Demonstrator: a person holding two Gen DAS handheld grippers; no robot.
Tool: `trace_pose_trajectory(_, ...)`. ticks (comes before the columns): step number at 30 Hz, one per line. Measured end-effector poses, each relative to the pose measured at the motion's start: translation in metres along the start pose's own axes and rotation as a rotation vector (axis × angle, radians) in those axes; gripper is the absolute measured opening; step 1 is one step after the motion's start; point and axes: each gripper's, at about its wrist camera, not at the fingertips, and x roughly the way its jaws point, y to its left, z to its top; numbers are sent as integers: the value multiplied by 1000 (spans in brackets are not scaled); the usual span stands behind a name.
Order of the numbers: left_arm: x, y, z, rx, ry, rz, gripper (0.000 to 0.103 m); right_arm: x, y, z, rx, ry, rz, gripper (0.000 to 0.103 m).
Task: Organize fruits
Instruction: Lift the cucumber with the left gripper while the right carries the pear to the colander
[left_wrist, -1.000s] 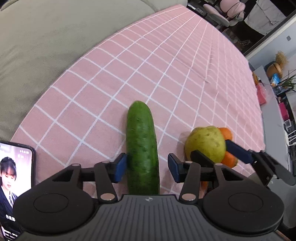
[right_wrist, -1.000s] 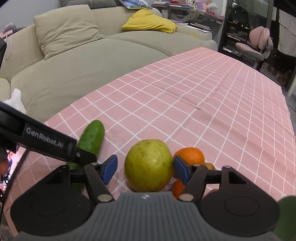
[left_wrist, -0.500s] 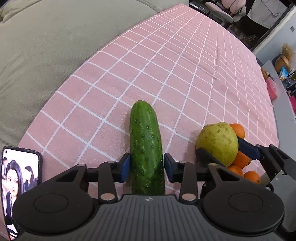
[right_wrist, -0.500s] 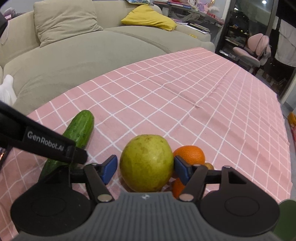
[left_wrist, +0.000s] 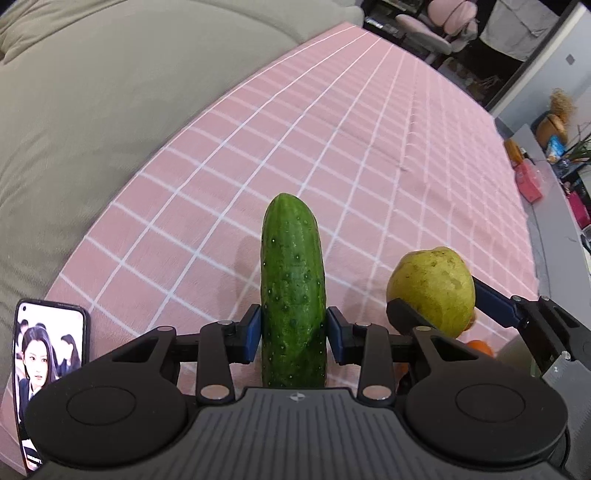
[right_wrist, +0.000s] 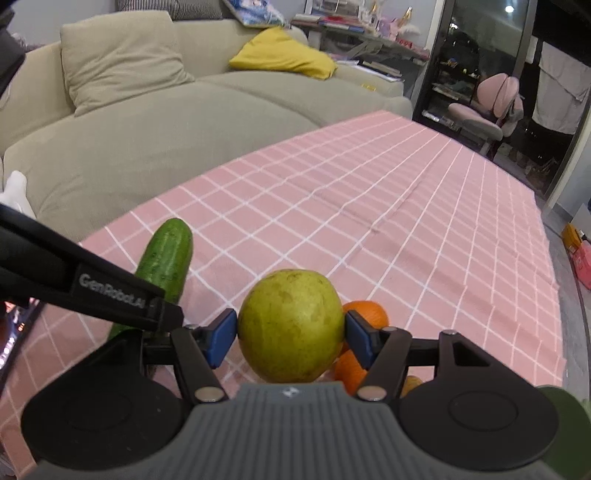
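The left gripper (left_wrist: 293, 334) is clamped on the cucumber (left_wrist: 293, 291): both blue pads (left_wrist: 253, 332) press flat against its sides near the lower half, and the cucumber points away from the camera, its rounded tip over the pink checked tablecloth (left_wrist: 332, 147). In the right wrist view the cucumber (right_wrist: 166, 254) stands close to the table edge that runs along the sofa (right_wrist: 166, 122), with the left gripper's black finger crossing in front of its lower part. The right gripper (right_wrist: 291, 338) is clamped on the pear (right_wrist: 290, 325): its blue pads (right_wrist: 221, 338) touch the yellow-green skin on either side at the widest part. The pear sits just in front of a cluster of oranges (right_wrist: 365, 314), which lie on the tablecloth partly hidden behind the pear and the right-hand pad; whether the pear touches them cannot be told. In the left wrist view the pear (left_wrist: 432, 288) is to the right of the cucumber, apart from it, and is held between the fingers of the right gripper (left_wrist: 447, 310). A phone (left_wrist: 48, 373) with a lit screen lies at the near corner of the table on the sofa side, well left of the cucumber. A yellow cushion (right_wrist: 284, 55) rests on the sofa, and a pink chair (right_wrist: 487, 107) stands beyond the far end of the table.
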Motion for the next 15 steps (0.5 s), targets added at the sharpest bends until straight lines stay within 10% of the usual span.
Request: trace_pose_trajectory(15, -74, -68, -4, 139, -101, -197, 41, -118, -40, -3, 123, -119, -69, 61)
